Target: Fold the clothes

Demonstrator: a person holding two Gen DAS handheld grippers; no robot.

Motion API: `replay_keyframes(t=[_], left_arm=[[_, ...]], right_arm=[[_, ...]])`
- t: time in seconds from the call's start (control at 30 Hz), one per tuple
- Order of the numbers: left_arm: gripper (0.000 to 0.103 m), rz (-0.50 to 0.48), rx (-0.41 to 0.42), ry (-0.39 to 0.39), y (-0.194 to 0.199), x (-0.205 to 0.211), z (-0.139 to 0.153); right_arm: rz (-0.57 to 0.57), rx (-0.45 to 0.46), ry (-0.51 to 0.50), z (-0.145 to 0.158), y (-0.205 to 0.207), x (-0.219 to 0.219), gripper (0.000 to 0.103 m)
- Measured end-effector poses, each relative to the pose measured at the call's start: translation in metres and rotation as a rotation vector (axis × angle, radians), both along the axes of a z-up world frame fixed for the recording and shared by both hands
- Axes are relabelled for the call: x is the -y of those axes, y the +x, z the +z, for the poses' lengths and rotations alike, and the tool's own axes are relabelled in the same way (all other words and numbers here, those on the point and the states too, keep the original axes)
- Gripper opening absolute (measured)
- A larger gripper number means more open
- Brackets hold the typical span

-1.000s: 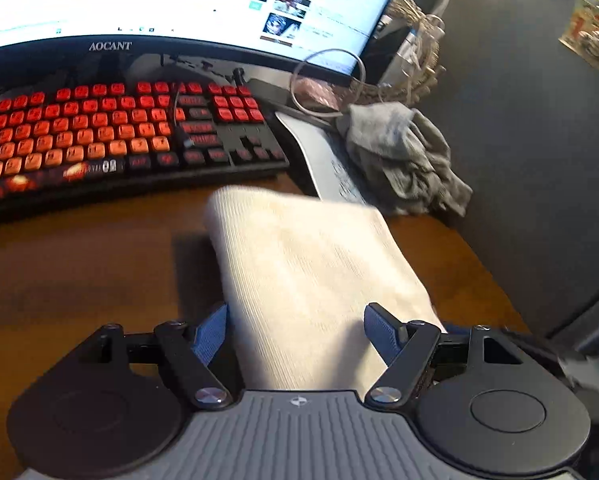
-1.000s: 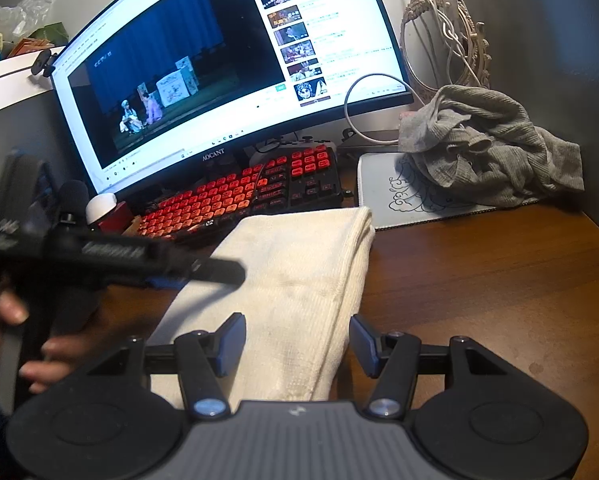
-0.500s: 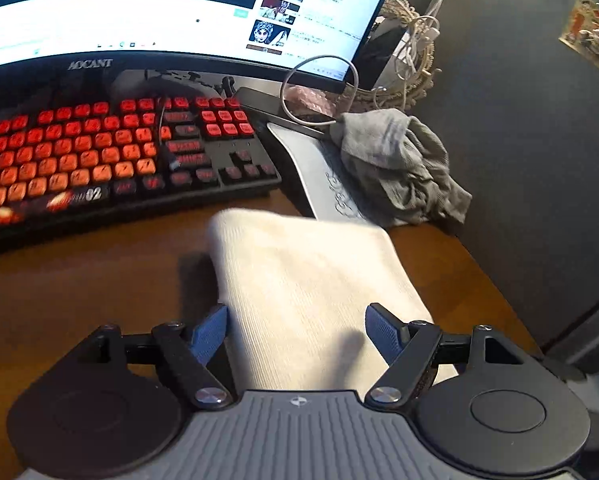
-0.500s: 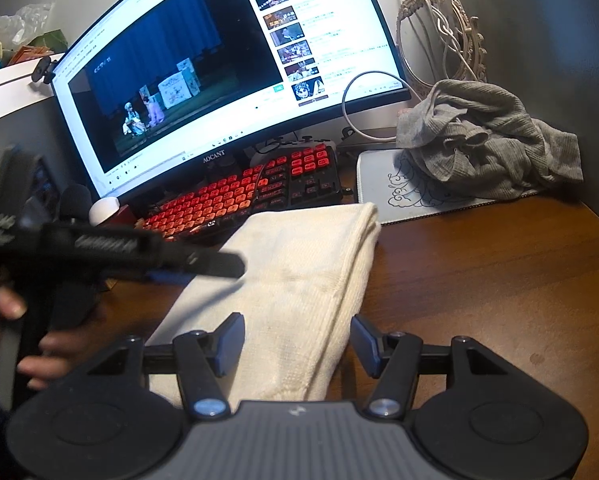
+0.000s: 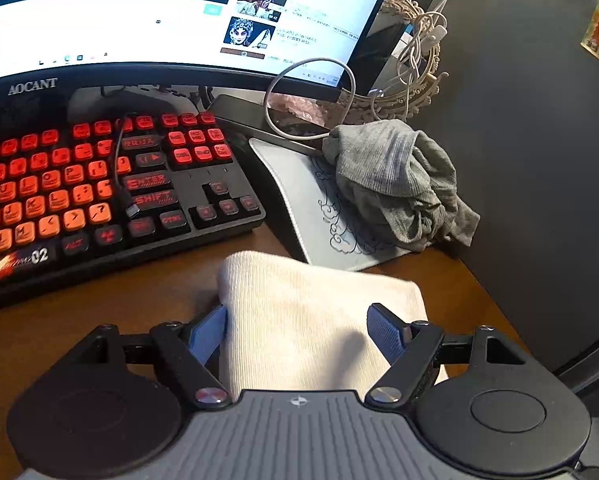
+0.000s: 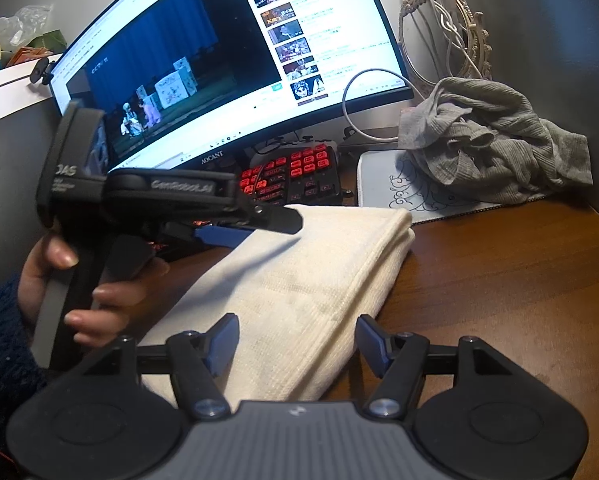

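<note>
- A folded cream cloth (image 6: 299, 280) is lying flat on the brown wooden surface (image 6: 499, 288), running from near the keyboard towards the near edge.
- The left tongs (image 5: 299, 332) are standing wide open, their blue-padded fingers (image 5: 383, 330) sitting either side of the cloth's near end and holding nothing.
- In the right wrist view the left tongs (image 6: 251, 226) are hovering just above the far left part of the cloth, gripped by a hand (image 6: 79, 284) in a dark fuzzy sleeve (image 6: 3, 360).
- The right tongs (image 6: 295, 344) are also gaping wide, poised over the near end of the cloth with one finger each side of it; nothing is being gripped.
- Whether either pair is touching the fabric is hard to tell.
- A crumpled grey garment (image 6: 495, 140) is lying in a heap on a pale mat (image 6: 383, 184) with a line drawing, to the right of the keyboard and well apart from the cream cloth.
- A keyboard (image 5: 99, 184) with glowing red keys is sitting behind the cloth, under a curved monitor (image 6: 227, 52) that is showing a video page.
- A white cable (image 5: 311, 100) is looping in front of the monitor's lower right corner.
</note>
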State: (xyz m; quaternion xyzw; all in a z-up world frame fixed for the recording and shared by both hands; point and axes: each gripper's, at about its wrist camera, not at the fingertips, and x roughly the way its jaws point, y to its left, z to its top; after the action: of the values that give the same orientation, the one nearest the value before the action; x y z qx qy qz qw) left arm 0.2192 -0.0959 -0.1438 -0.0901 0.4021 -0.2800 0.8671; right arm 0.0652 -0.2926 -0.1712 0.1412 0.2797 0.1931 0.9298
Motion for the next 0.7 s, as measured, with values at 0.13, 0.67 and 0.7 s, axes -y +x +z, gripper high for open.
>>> replay_keyframes(t=[0.13,0.67,0.7], left_arm=[[0.076,-0.003,0.015,-0.002,0.01,0.004,0.002],[0.045,-0.039,0.038,-0.035,0.027,0.01,-0.008],[0.045,-0.035,0.026,-0.042,0.028,0.007,-0.008]], right_arm=[[0.001,-0.002,0.006,-0.001,0.001,0.001,0.065],[0.0,-0.006,0.016,-0.003,0.003,0.002,0.07],[-0.003,-0.008,0.017,-0.003,0.001,0.001,0.071]])
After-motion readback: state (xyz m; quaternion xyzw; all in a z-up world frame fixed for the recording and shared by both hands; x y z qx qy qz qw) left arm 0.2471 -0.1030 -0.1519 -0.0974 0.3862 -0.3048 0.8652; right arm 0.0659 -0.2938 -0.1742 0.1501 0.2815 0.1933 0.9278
